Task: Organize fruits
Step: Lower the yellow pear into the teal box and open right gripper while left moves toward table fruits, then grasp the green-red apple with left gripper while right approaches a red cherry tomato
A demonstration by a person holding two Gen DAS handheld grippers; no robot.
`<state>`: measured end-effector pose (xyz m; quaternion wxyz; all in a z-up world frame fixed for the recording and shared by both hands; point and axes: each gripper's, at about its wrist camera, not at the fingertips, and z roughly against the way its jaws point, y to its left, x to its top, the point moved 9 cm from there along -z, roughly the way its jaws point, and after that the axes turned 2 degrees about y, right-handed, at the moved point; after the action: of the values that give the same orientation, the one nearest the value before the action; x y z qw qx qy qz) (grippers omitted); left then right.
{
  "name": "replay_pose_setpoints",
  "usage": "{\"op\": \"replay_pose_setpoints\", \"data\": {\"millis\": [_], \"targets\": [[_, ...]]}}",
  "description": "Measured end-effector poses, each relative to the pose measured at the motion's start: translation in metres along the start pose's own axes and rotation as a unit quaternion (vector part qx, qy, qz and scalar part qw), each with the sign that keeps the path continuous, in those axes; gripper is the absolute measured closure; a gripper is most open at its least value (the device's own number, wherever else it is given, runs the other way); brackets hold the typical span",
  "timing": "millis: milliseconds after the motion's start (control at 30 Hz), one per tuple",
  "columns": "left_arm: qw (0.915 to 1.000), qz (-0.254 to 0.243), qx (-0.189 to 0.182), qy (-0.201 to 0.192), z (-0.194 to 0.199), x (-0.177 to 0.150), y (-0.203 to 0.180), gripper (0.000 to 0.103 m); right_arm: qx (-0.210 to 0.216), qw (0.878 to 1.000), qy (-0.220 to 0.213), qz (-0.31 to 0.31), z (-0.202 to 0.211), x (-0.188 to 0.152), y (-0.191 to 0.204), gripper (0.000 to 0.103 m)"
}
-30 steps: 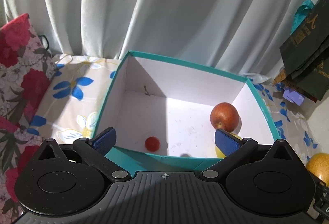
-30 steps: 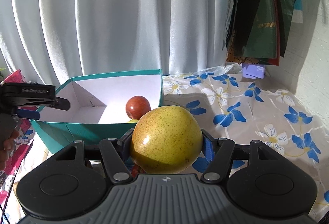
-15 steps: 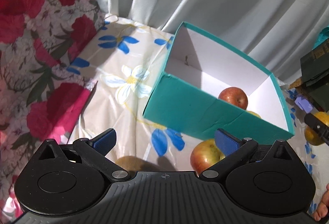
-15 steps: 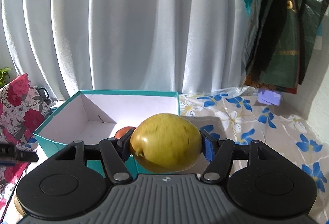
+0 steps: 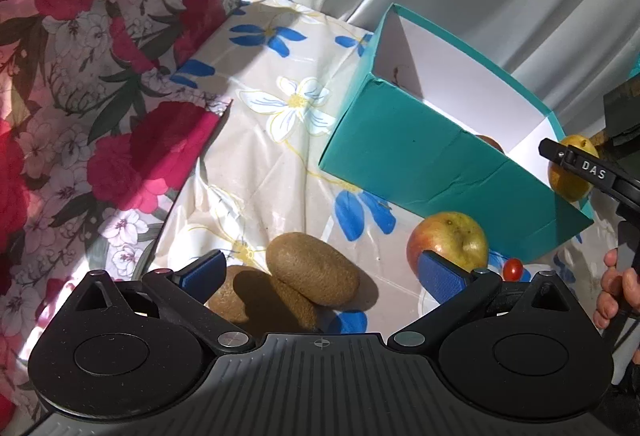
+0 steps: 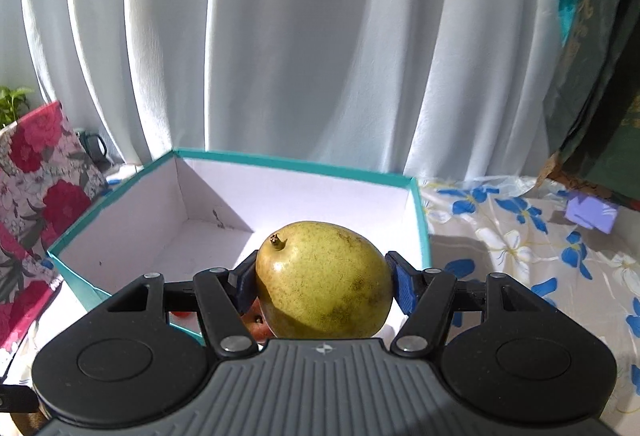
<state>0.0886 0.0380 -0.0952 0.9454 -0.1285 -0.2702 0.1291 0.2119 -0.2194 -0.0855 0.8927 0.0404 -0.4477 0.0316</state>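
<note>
My right gripper [image 6: 322, 282] is shut on a yellow-green pear [image 6: 324, 282] and holds it over the near edge of the teal box [image 6: 120, 196], whose inside is white. In the left wrist view that pear [image 5: 570, 184] shows past the box's right corner, beside the right gripper's black finger. My left gripper [image 5: 320, 272] hangs open above two brown kiwis [image 5: 312, 268], one leaning on the other, on the flowered tablecloth. A red-yellow apple [image 5: 448, 240] and a cherry tomato [image 5: 513, 268] lie just in front of the teal box [image 5: 420, 156]. A red apple [image 5: 490, 142] peeks from inside the box.
A cushion [image 5: 80, 76] with red flowers borders the tablecloth on the left. White curtains [image 6: 280, 36] hang behind the box. Dark green bags [image 6: 600, 76] and a small purple block [image 6: 592, 214] stand at the right. A person's fingers [image 5: 612, 288] grip the right gripper's handle.
My left gripper has drawn back from over the box and tilted down to the kiwis in front of it. My right gripper has carried the pear leftward over the box.
</note>
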Motion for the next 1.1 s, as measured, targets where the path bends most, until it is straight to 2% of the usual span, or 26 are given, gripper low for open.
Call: {"op": "replay_pose_setpoints", "data": {"millis": [200,433,500,533,667,900,1033,1067,1100], "targets": [[0.9999,0.001,0.009,0.011,0.004,-0.007,0.004,0.0,-0.004,0.999,0.044,-0.004,-0.027,-0.018,-0.002,0.038],[0.9998,-0.014,-0.006,0.012,0.005,-0.008,-0.006,0.0,-0.009,0.999,0.044,0.0,-0.03,-0.018,-0.003,0.038],[0.9997,-0.016,-0.013,0.014,0.005,-0.009,-0.009,0.0,-0.009,0.999,0.045,0.001,-0.03,-0.018,-0.004,0.037],[0.9996,-0.017,-0.016,0.014,0.005,-0.009,-0.01,0.0,-0.012,0.999,0.043,0.001,-0.03,-0.017,-0.005,0.029],[0.9996,-0.015,-0.008,0.02,0.003,-0.01,-0.009,0.0,0.001,1.0,0.015,0.005,-0.016,-0.01,-0.004,0.003],[0.9995,-0.025,0.005,0.018,0.002,-0.007,-0.01,0.0,-0.018,0.997,-0.08,0.011,0.044,0.009,-0.01,0.0],[0.999,-0.043,0.0,0.013,0.001,-0.004,-0.02,0.0,-0.033,0.986,-0.164,0.0,0.094,0.006,-0.016,0.0],[0.9987,-0.048,-0.002,0.013,0.0,-0.003,-0.024,0.0,-0.03,0.987,-0.161,0.003,0.098,0.0,-0.014,0.0],[0.9984,-0.055,-0.004,0.013,-0.002,-0.002,-0.029,0.0,-0.025,0.991,-0.132,0.012,0.095,-0.008,-0.012,0.0]]}}
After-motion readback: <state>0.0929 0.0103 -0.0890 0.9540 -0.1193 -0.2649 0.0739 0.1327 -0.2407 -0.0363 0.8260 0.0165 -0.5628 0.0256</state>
